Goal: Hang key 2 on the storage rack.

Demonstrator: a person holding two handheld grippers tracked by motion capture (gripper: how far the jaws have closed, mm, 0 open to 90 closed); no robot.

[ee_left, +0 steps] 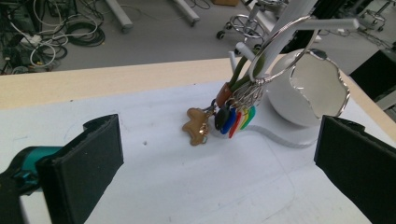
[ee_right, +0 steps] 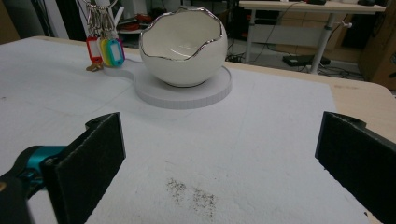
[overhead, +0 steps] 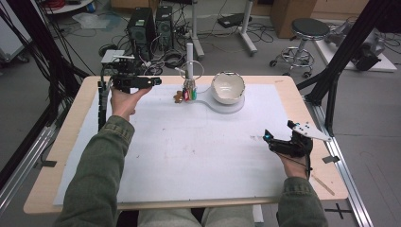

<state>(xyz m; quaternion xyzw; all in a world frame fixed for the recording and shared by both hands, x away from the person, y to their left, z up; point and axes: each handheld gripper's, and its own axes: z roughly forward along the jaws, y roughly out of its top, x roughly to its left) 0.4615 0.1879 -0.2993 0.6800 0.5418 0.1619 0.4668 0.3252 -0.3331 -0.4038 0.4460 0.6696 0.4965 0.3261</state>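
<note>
Near the table's far edge, left gripper (overhead: 152, 81) hovers, jaws spread, facing the key bunch (ee_left: 229, 116) on its stand (overhead: 189, 59). Approach step; next, likely close on the keys. Right gripper (overhead: 270, 140) idle, spread.

Even, soft overhead light; faint shadows; mild glare on bowl (ee_right: 183, 46) rim; near jaws slightly blurred.
</note>
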